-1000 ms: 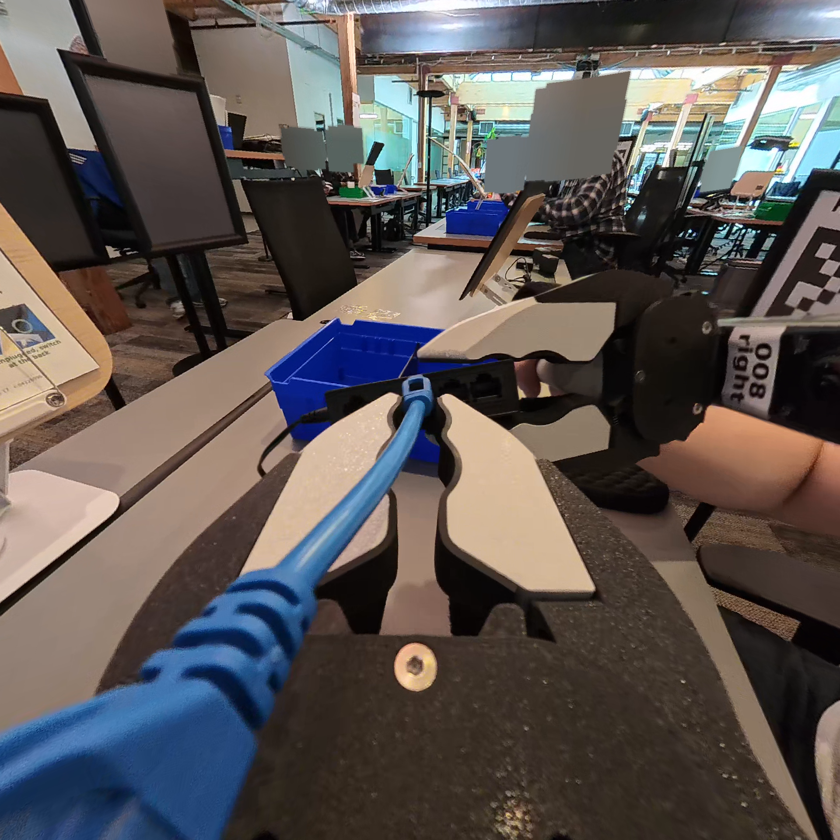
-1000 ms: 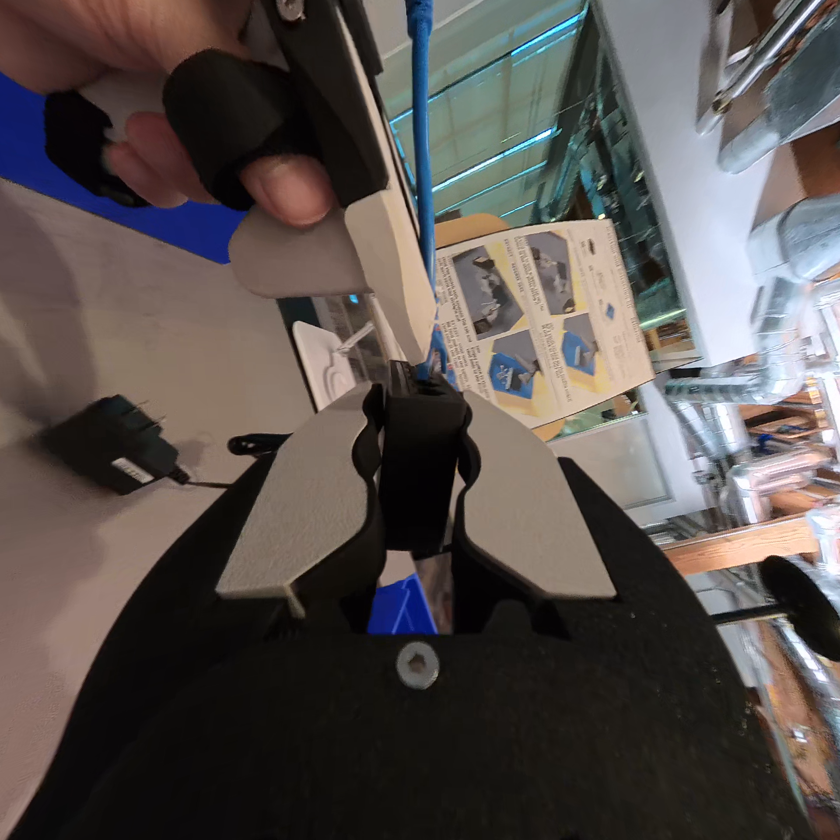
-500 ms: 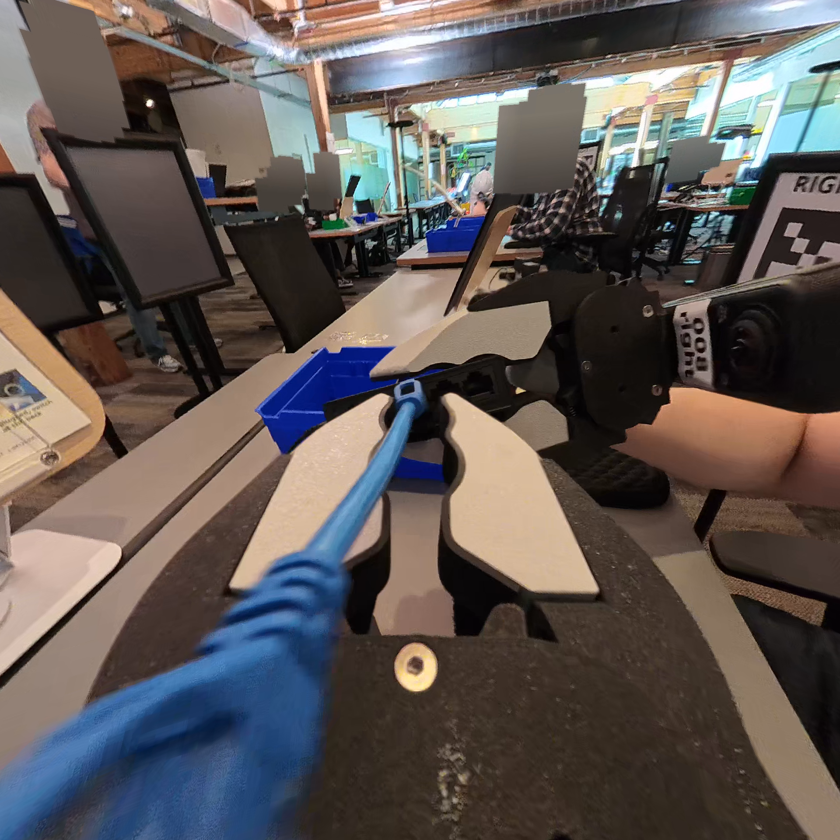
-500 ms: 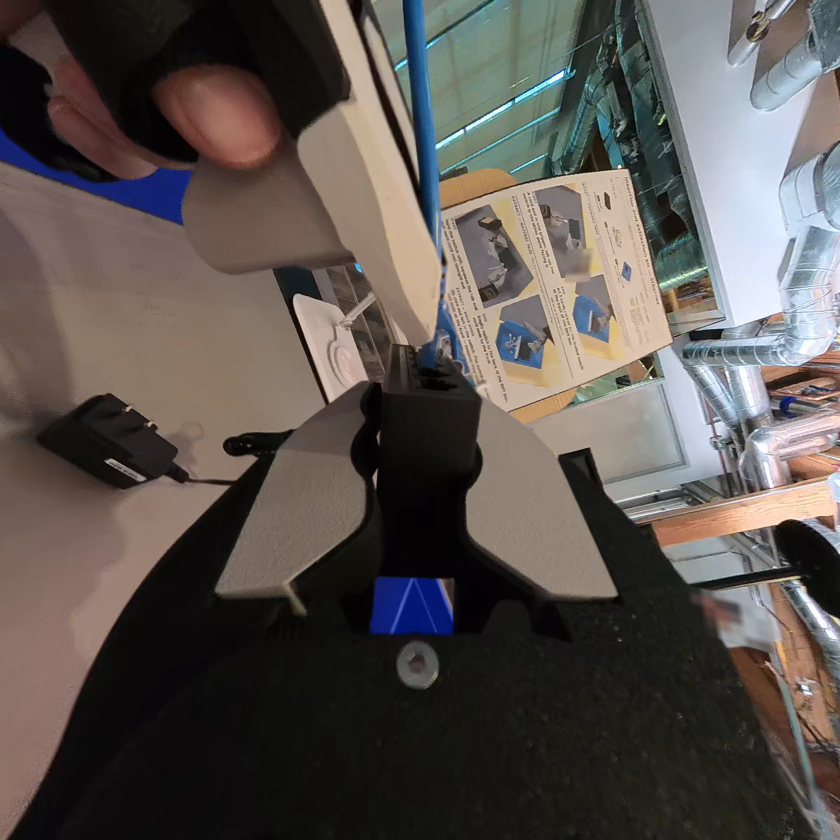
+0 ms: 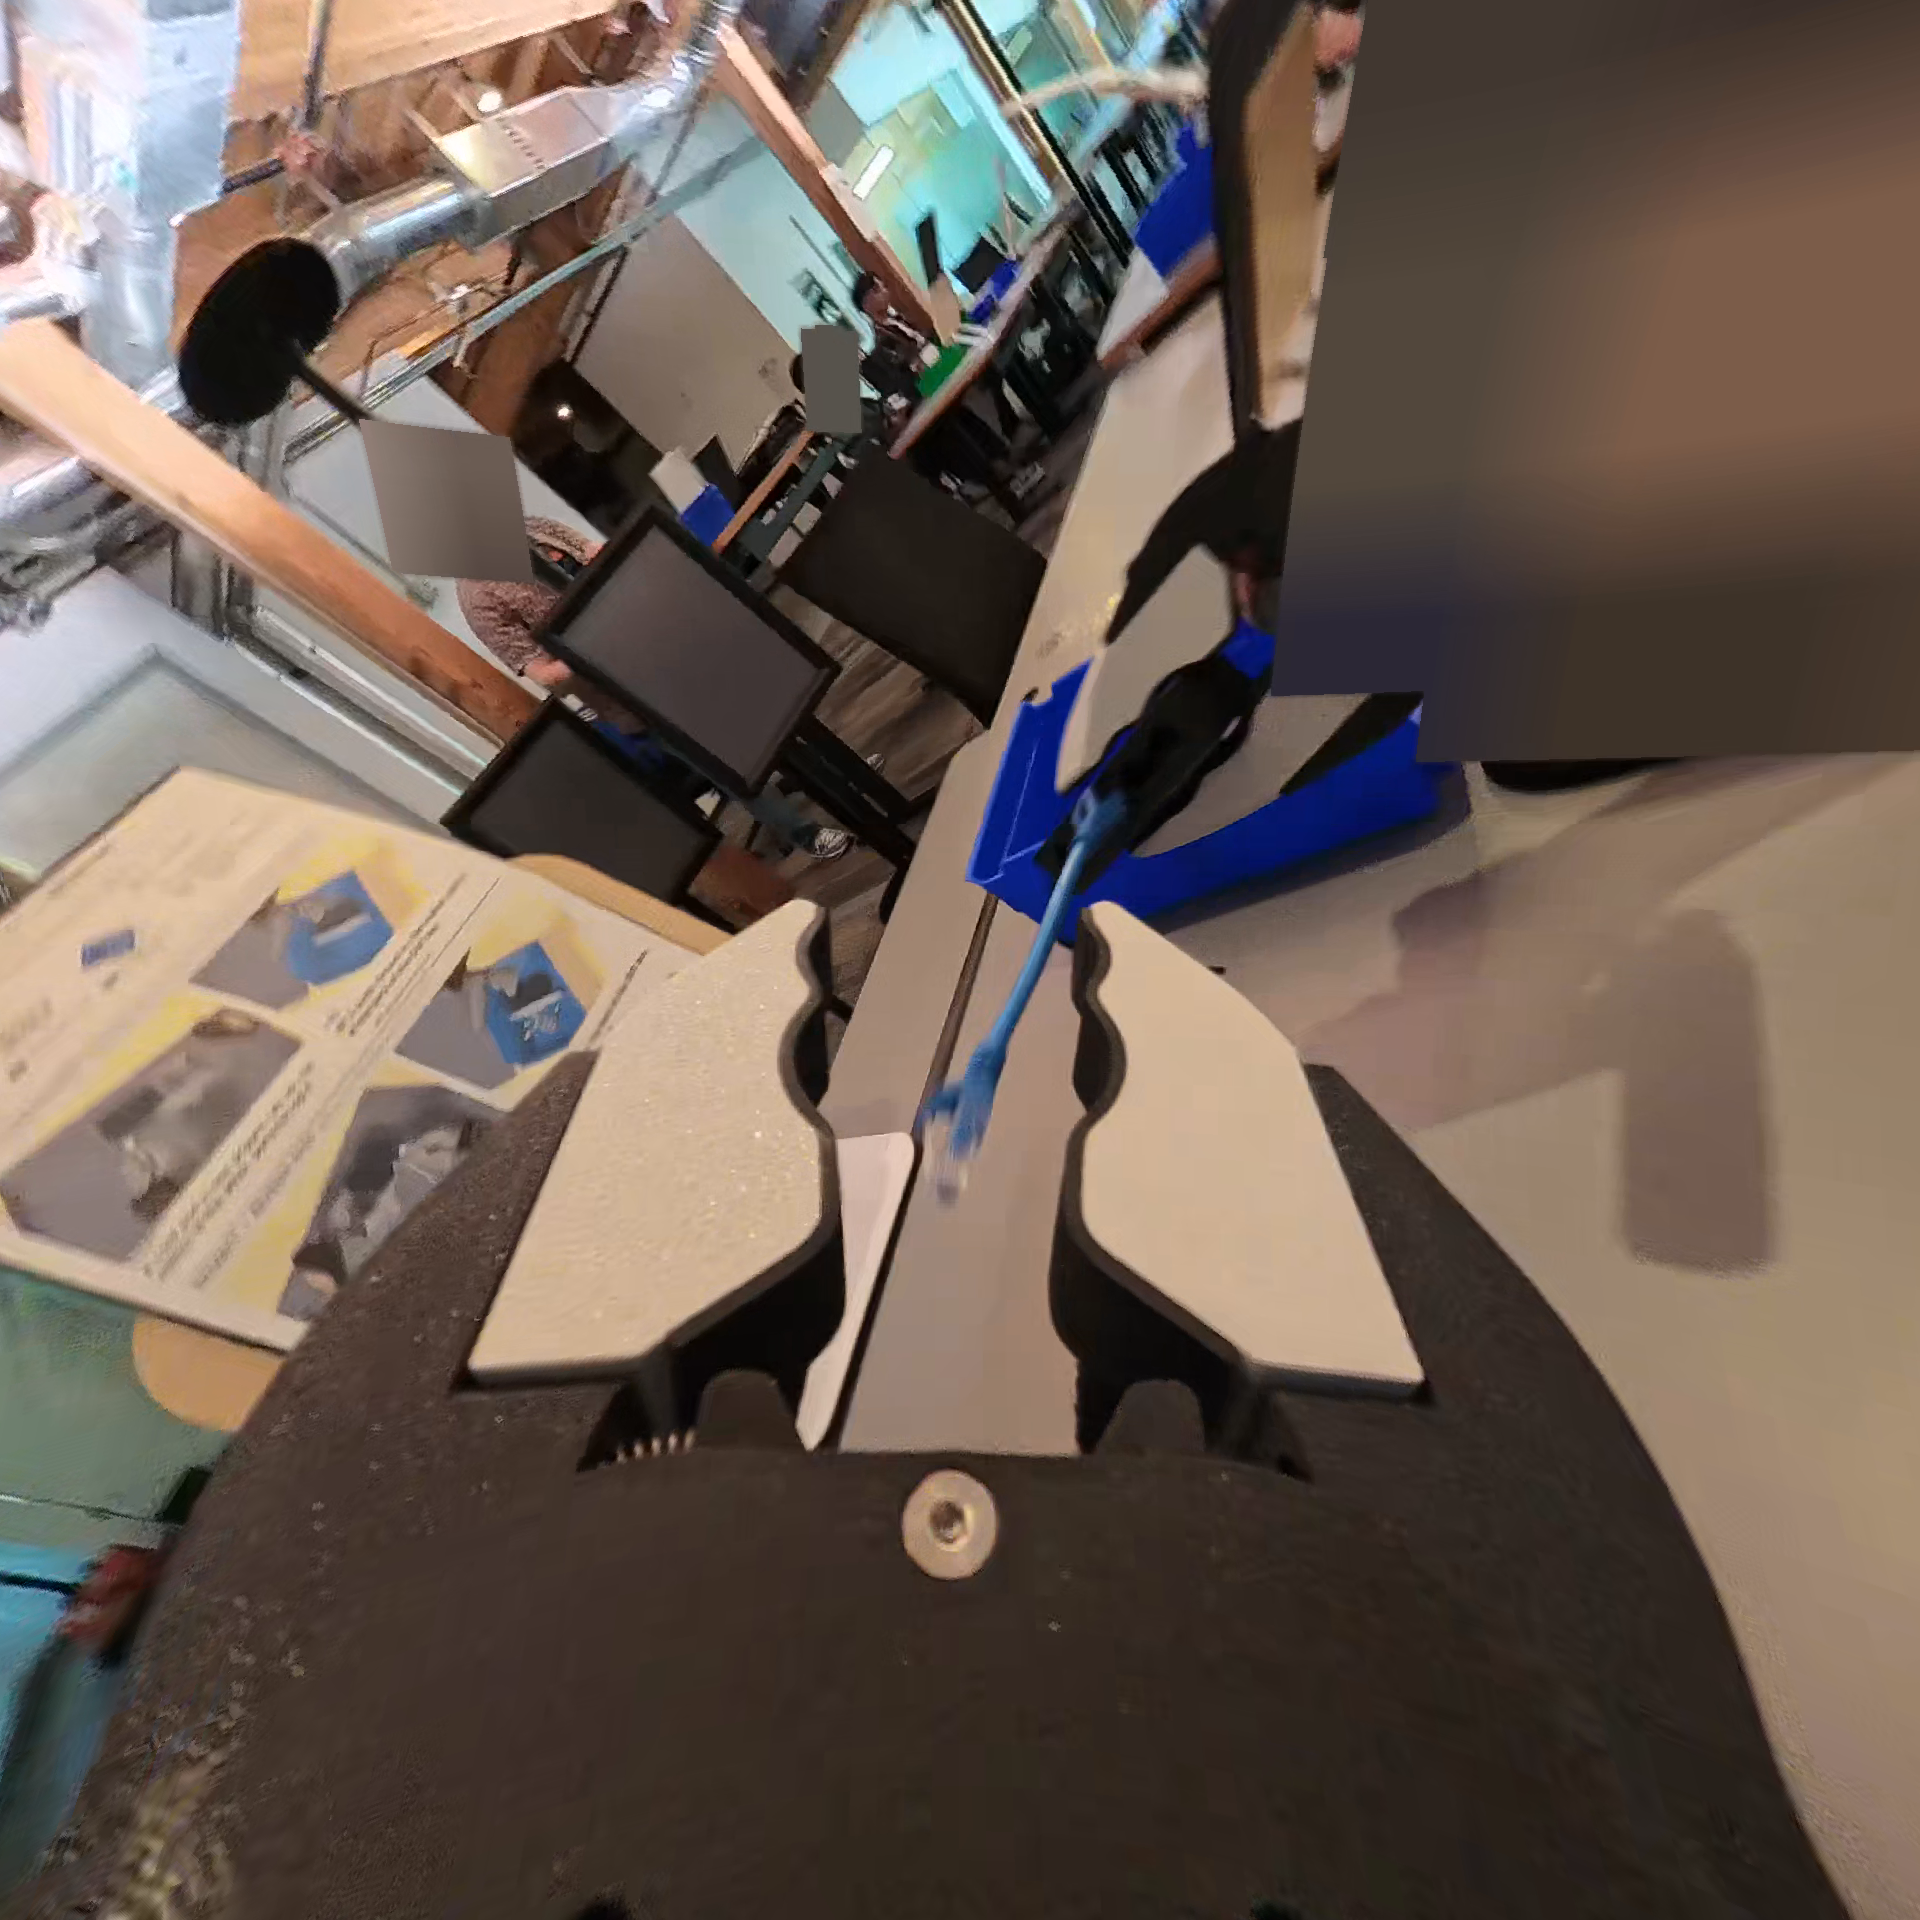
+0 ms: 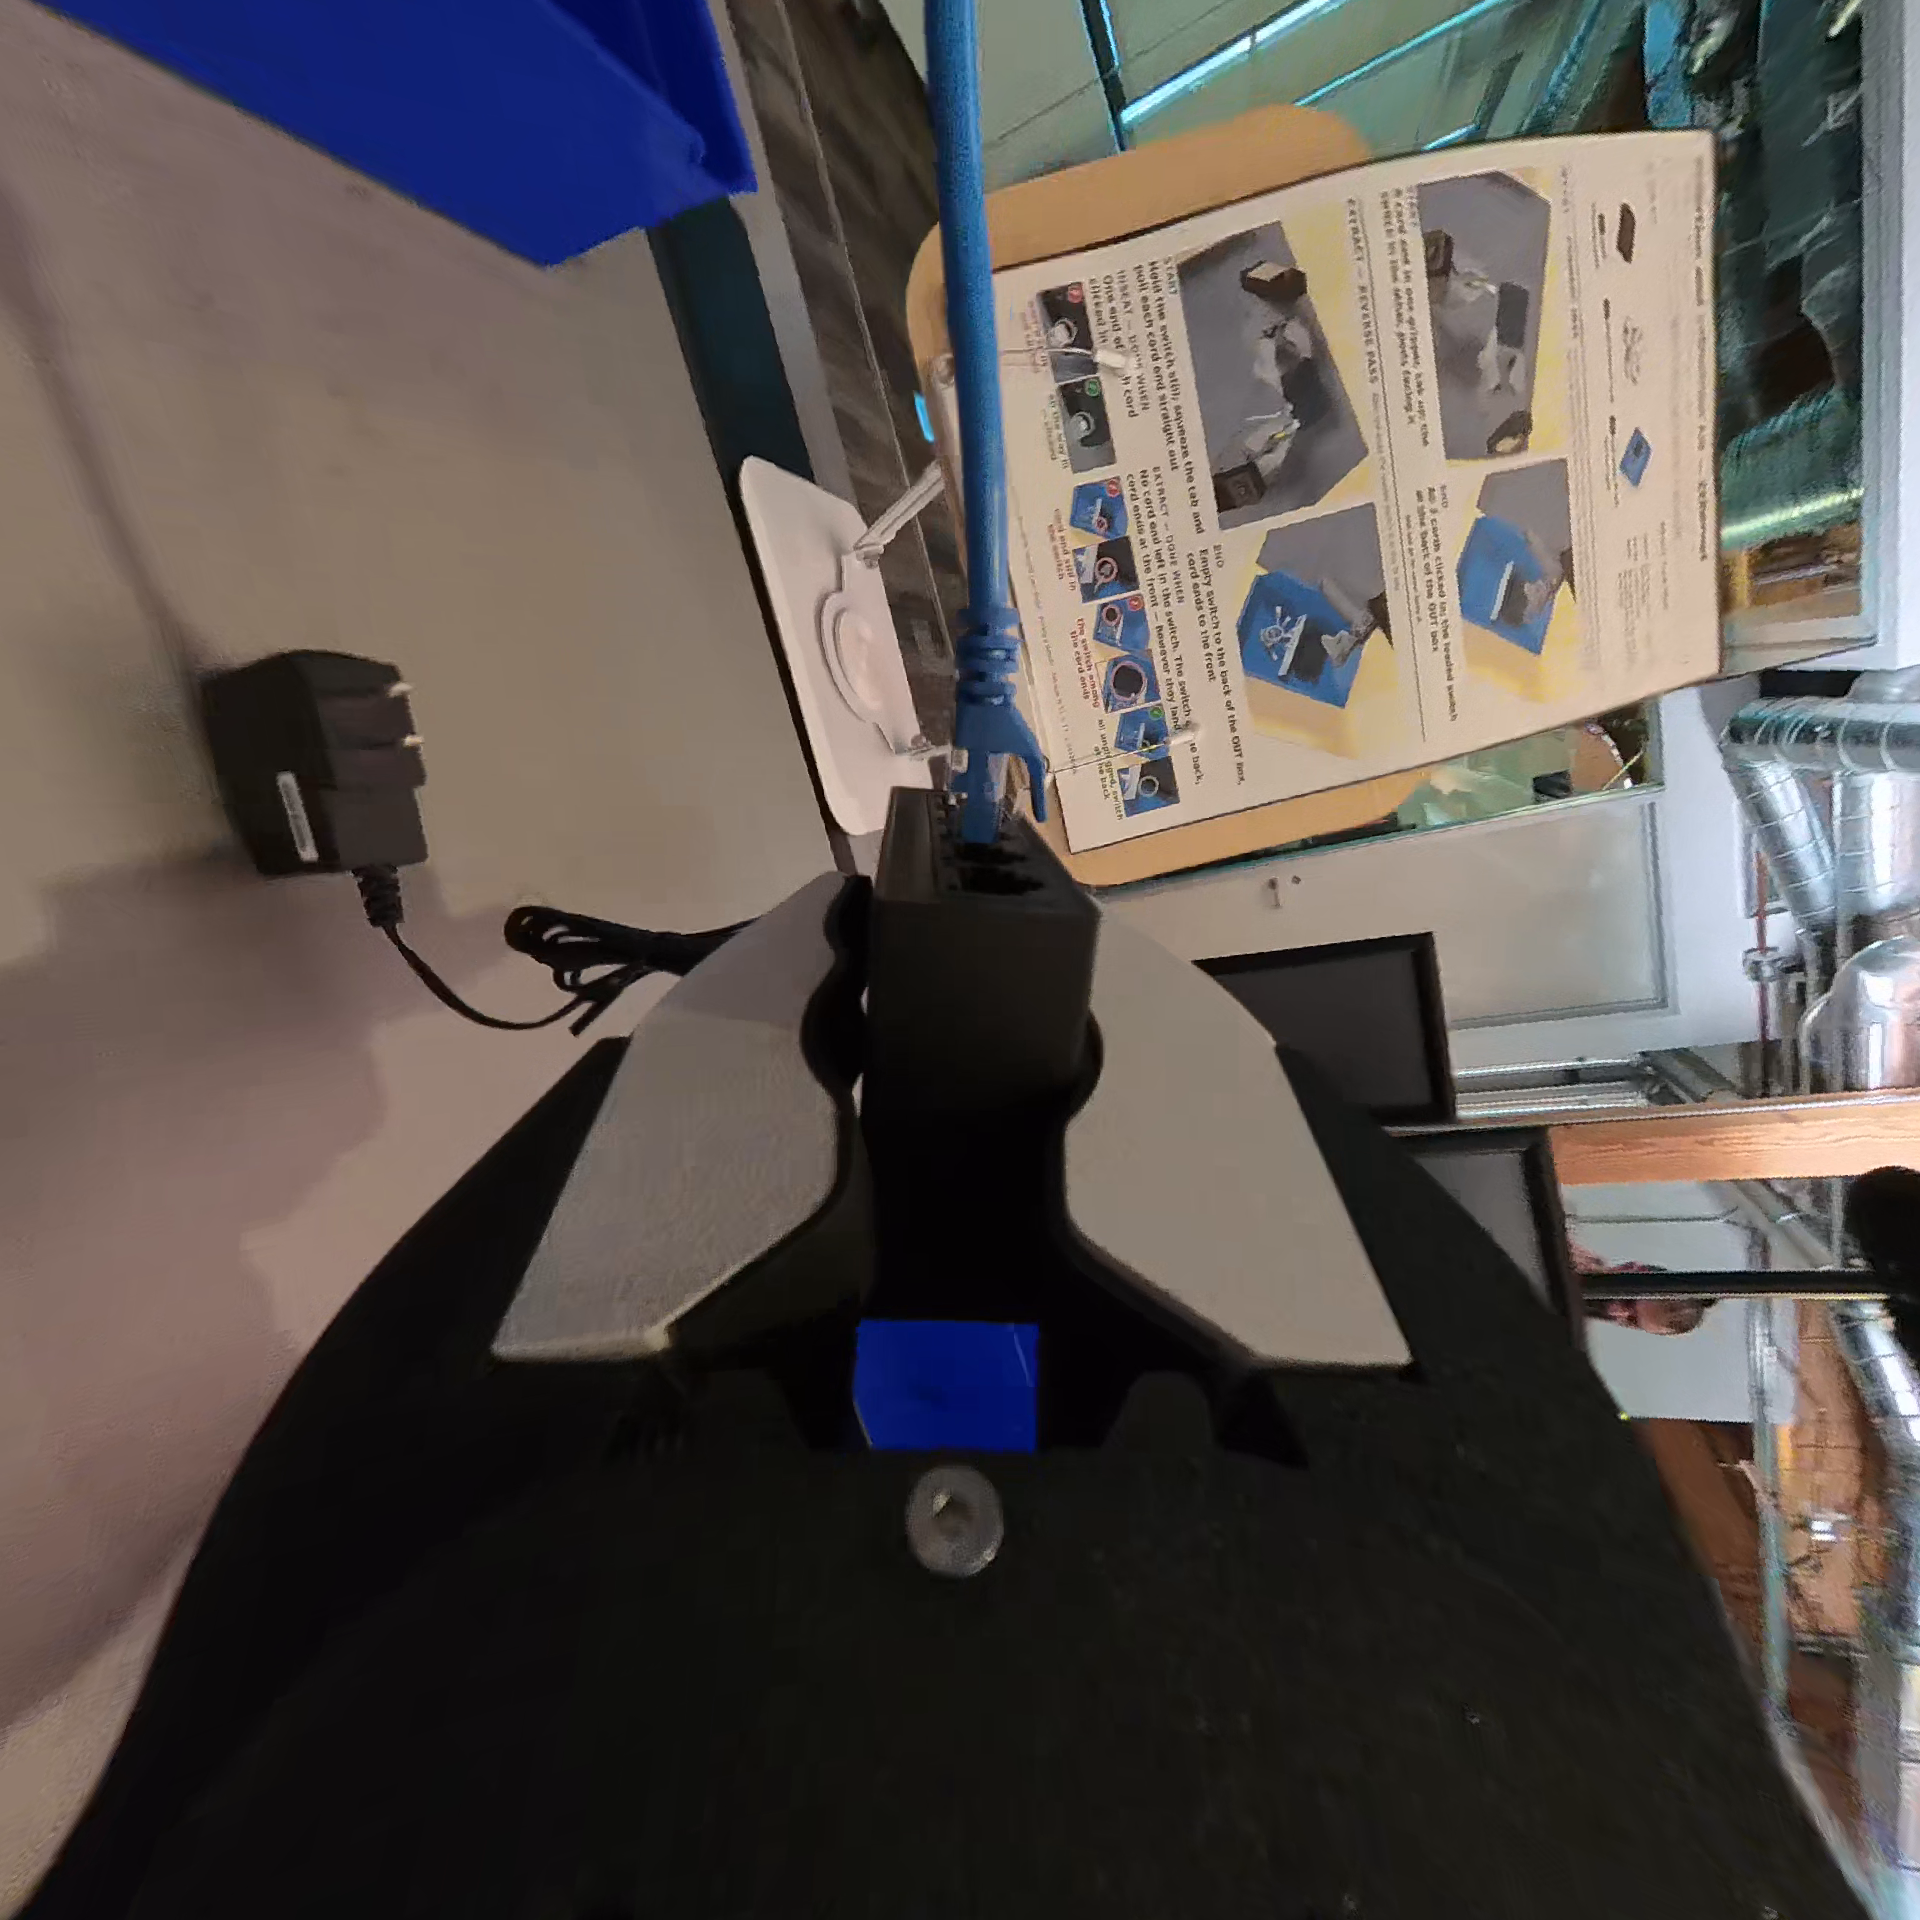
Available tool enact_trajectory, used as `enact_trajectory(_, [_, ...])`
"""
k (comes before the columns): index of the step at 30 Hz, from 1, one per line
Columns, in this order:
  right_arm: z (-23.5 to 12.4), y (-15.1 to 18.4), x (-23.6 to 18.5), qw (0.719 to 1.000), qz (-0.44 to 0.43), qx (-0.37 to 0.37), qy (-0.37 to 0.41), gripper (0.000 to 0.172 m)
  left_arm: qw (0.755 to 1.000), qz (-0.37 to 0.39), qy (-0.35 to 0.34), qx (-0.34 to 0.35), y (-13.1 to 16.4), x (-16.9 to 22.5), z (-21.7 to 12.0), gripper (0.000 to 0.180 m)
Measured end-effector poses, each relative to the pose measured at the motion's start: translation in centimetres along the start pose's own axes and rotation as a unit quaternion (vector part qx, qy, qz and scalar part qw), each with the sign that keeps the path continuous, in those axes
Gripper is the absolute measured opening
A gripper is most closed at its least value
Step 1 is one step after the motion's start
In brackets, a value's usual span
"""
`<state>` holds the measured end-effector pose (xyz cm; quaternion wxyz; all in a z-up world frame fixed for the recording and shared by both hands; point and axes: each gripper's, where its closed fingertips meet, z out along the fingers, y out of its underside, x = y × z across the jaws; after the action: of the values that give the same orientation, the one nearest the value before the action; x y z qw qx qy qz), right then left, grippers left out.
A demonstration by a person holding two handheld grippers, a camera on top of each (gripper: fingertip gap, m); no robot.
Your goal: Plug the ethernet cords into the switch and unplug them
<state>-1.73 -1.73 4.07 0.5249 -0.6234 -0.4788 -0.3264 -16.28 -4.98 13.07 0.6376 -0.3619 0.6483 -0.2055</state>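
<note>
My left gripper (image 5: 951, 1023) has let go: a second ago its grey tongs were pinched on the blue ethernet cord (image 6: 966, 343) right at the switch, and now they stand spread wide and pulled back, nothing pressed between the pads. Through the gap I see the cord's free end (image 5: 966, 1101) dangling loose in the air, near me and blurred, touching neither finger.

My right gripper (image 6: 966, 940) is unchanged in its job. Its tongs are clamped on the small black rectangular network switch (image 6: 977, 987), one pad on each flat side, port row facing away from me. The cord's blue booted plug (image 6: 992, 748) is seated in one of the far ports, with the cable running straight away from the switch. In the left view the switch sits well beyond my tongs, held up in front of the blue plastic bin (image 5: 1195, 862) on the grey tabletop (image 5: 1558, 1039).

I read the release as this plug-in being finished: the plug seems to stay in with nothing holding it. The nearer ports look empty. The black wall adapter (image 6: 317, 764) lies unused on the table to the left. Next I would expect to fetch another cord end, or to grasp this plug again to pull it.
</note>
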Motion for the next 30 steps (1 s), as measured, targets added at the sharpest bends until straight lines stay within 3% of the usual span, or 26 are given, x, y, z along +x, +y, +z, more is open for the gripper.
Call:
enact_trajectory(3, [0.4, -1.3, -1.6, 0.999, -0.051, -0.007, -0.013, 0.031, 0.997, 0.062, 0.043, -0.029, -0.2, 3.8, 2.6, 0.039])
enact_trajectory(7, [0.6, -2.9, -3.6, 0.993, -0.108, -0.014, -0.043, 0.031, 0.986, 0.101, 0.083, -0.107, 4.0, 6.3, 6.0, 0.037])
enact_trajectory(10, [0.5, -3.5, -4.2, 0.99, -0.129, -0.018, -0.058, 0.031, 0.982, 0.095, 0.11, -0.121, 6.0, 7.4, 7.4, 0.032])
enact_trajectory(15, [0.4, -3.9, -4.6, 0.987, -0.142, -0.023, -0.072, 0.031, 0.979, 0.128, 0.104, -0.116, 6.7, 7.8, 8.3, 0.016])
enact_trajectory(30, [0.6, -3.9, -5.1, 0.988, -0.12, -0.029, -0.095, 0.031, 0.981, 0.088, 0.113, -0.127, 6.9, 8.0, 8.5, 0.013])
